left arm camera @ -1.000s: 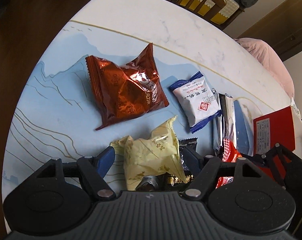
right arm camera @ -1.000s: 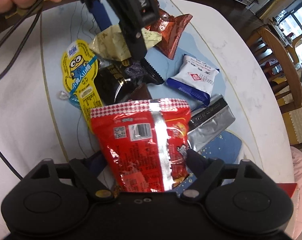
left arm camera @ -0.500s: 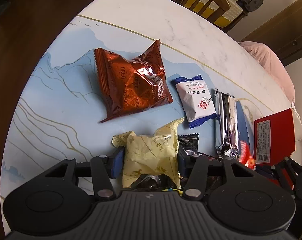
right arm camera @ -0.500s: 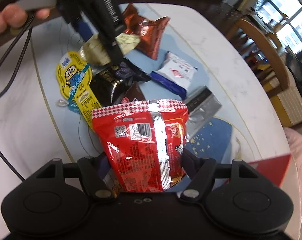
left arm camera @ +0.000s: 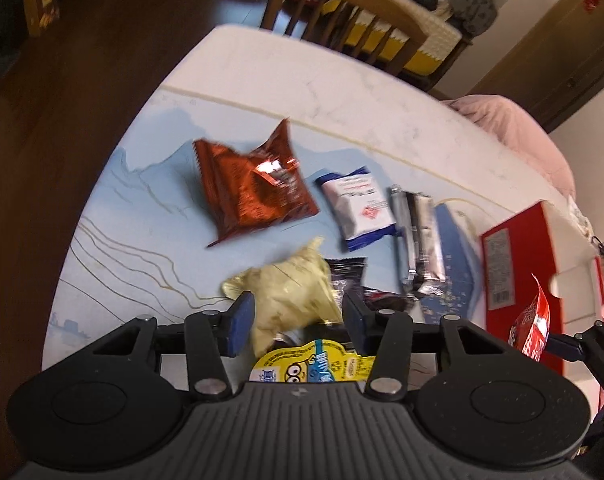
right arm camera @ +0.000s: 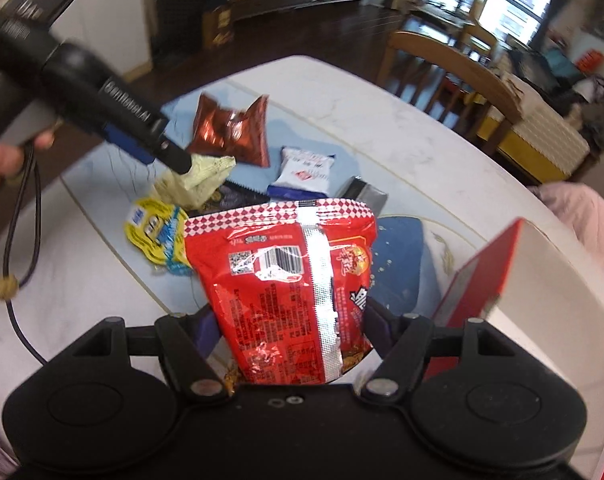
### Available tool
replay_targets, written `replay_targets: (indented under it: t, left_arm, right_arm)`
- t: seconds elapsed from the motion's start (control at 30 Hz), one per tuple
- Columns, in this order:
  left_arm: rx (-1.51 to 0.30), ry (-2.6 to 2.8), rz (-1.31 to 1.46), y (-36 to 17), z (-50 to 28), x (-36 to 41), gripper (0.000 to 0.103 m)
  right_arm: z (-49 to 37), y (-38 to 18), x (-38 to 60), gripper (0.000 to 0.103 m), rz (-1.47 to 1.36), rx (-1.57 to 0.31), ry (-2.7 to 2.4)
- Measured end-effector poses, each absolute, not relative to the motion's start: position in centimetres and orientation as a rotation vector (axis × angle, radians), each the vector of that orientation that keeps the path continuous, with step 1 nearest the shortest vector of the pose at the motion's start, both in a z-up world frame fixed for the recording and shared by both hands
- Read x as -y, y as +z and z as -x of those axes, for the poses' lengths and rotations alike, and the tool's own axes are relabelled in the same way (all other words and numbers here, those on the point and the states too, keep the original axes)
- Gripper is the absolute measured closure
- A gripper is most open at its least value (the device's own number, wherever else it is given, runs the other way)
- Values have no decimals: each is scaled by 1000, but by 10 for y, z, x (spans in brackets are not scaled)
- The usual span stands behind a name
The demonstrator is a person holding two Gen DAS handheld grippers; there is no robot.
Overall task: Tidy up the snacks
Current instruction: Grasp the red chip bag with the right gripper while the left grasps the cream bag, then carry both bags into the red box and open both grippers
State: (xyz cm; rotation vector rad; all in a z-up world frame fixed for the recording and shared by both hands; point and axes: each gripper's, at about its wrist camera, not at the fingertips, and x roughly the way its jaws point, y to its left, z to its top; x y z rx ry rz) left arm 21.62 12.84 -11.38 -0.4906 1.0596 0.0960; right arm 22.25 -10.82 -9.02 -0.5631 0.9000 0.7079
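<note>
The left gripper (left arm camera: pixel 296 322) is closing its jaws on a pale yellow packet (left arm camera: pixel 292 294), lifted above the table (left arm camera: pixel 262 80). The right gripper (right arm camera: pixel 292 326) is clamped on a red pouch (right arm camera: pixel 286 280) bearing a barcode and QR code. At far right stands a red box (right arm camera: pixel 478 276); its inside is hidden. A copper-brown bag (left arm camera: pixel 252 192), a white-and-blue packet (left arm camera: pixel 358 208) and a silver packet (left arm camera: pixel 418 240) lie toward the table's middle; bare marble runs to its far edge. The Minions-print wrapper (right arm camera: pixel 156 232) lies flat.
</note>
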Motion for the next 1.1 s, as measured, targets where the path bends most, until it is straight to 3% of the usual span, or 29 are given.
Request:
replay_targets:
  t: [0.07,0.33,0.4,0.47,0.53,1.1]
  left_arm:
    - [-1049,81,474,-105,-212,-124,63]
    - [-1056,105,509,-99,-208,-128,62]
    - [-1060,120,517,-101,-214,-131,58]
    - [-1060,143,509,-105,-221,-131,43]
    - [-1054,163,506,-109,-226,-130,40]
    - [-1184,241,554,-165,-265,-125,44]
  right_arm:
    - [-219,-81,115,32,519,-900,690]
    - [-200,-60,143,32,415,-894,661]
    - [-193,-58,147,32,396,-889,655]
    - [-188,-56,152,32,375,-886,646]
    - [-181,-55,158,32,354,-888,636]
    - [-153,-62,190,32,290,-934,532]
